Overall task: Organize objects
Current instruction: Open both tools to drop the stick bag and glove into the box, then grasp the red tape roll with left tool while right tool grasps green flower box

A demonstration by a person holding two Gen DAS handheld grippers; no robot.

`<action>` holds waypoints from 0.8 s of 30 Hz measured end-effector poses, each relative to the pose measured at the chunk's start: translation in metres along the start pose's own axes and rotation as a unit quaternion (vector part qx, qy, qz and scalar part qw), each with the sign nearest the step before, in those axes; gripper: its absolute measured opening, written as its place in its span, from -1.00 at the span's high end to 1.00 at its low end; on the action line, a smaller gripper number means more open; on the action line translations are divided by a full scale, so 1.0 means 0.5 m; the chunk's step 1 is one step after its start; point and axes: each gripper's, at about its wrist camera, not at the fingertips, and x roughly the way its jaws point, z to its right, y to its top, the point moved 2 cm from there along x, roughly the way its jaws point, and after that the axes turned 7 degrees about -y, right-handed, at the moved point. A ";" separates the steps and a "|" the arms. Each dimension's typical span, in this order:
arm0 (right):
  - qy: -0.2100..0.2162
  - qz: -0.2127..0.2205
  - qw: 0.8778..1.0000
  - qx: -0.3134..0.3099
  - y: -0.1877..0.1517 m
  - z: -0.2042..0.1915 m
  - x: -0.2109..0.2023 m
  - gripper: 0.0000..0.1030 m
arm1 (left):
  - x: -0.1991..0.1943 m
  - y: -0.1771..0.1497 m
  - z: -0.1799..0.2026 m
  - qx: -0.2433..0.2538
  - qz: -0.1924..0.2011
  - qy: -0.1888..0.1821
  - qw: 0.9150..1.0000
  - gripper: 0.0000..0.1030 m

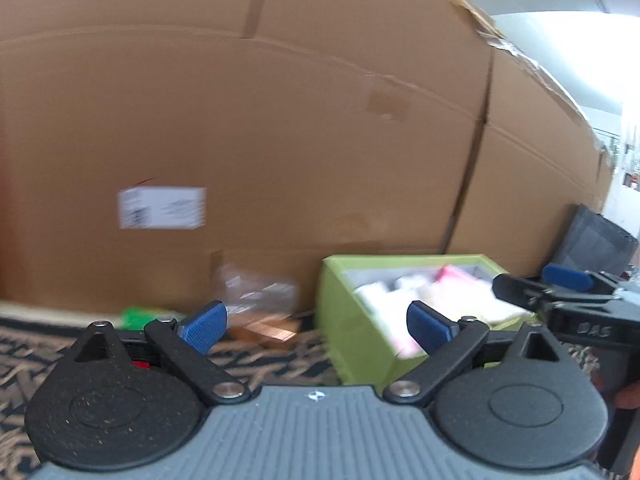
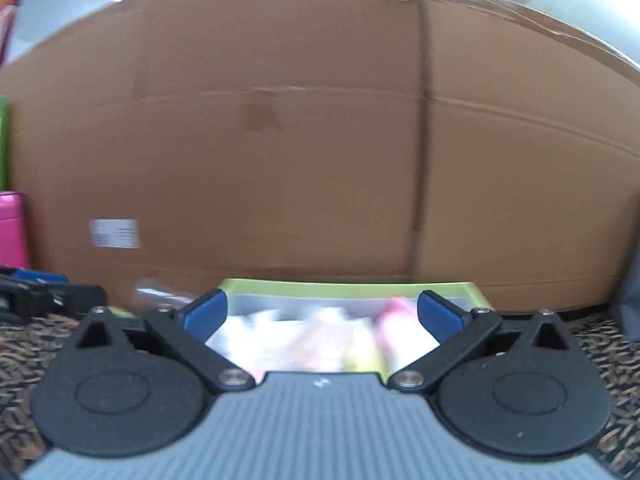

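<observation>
Against the cardboard boxes [image 1: 280, 140], a green bin [image 2: 344, 292] sits on patterned carpet [image 1: 36, 360]. Left gripper [image 1: 316, 324] and right gripper [image 2: 324, 316] gape wide, holding nothing.

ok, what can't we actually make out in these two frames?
- Bin contents: white and pink shapes, motion-blurred in both wrist views; items can't be identified.
- Label on the cardboard box: text smeared.
- Clear bag: contents unreadable, blurred.
- Right gripper, left wrist view: cut off by the right edge.

Cardboard boxes [image 1: 280, 140], patterned carpet [image 1: 24, 356]
</observation>
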 end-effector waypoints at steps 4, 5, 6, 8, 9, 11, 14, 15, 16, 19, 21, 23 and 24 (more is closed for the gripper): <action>0.070 -0.009 0.997 -0.005 -0.041 -0.104 -0.022 -1.00 | -0.057 -0.052 -0.075 0.002 -0.008 0.044 0.999 -0.93; 0.089 -0.015 0.996 -0.012 -0.046 -0.138 -0.017 -1.00 | -0.068 -0.060 -0.094 0.002 -0.014 0.050 0.999 -0.93; 0.105 -0.022 0.994 -0.022 -0.052 -0.167 -0.010 -1.00 | -0.075 -0.070 -0.116 0.002 -0.021 0.058 0.998 -0.93; 0.125 -0.037 0.991 -0.039 -0.067 -0.219 0.028 -1.00 | -0.079 -0.078 -0.154 -0.005 -0.030 0.082 0.996 -0.93; 0.136 -0.046 0.989 -0.045 -0.074 -0.242 0.042 -1.00 | -0.083 -0.079 -0.175 -0.008 -0.029 0.090 0.995 -0.93; 0.147 -0.057 0.986 -0.054 -0.070 -0.298 0.070 -0.95 | -0.080 -0.074 -0.203 -0.011 -0.026 0.100 0.995 -0.93; 0.145 -0.070 0.985 -0.060 -0.081 -0.335 0.108 -0.88 | -0.067 -0.059 -0.233 -0.024 -0.023 0.102 0.994 -0.93; 0.146 -0.075 0.985 -0.056 -0.082 -0.338 0.118 -0.88 | -0.058 -0.053 -0.240 -0.028 -0.021 0.100 0.994 -0.93; 0.146 -0.079 0.985 -0.052 -0.084 -0.344 0.126 -0.88 | -0.047 -0.046 -0.246 -0.029 -0.019 0.100 0.994 -0.93; 0.141 -0.090 0.984 -0.054 -0.092 -0.354 0.142 -0.87 | -0.002 -0.033 -0.259 -0.022 -0.025 0.093 0.995 -0.93; 0.141 -0.098 0.984 -0.052 -0.093 -0.357 0.156 -0.87 | 0.022 -0.029 -0.273 -0.011 -0.038 0.097 0.995 -0.91; 0.145 -0.103 0.983 -0.040 -0.089 -0.365 0.175 -0.87 | 0.021 -0.027 -0.293 -0.017 -0.036 0.103 0.994 -0.91; 0.146 -0.105 0.983 -0.033 -0.085 -0.373 0.189 -0.87 | 0.014 -0.025 -0.305 -0.025 -0.030 0.106 0.994 -0.91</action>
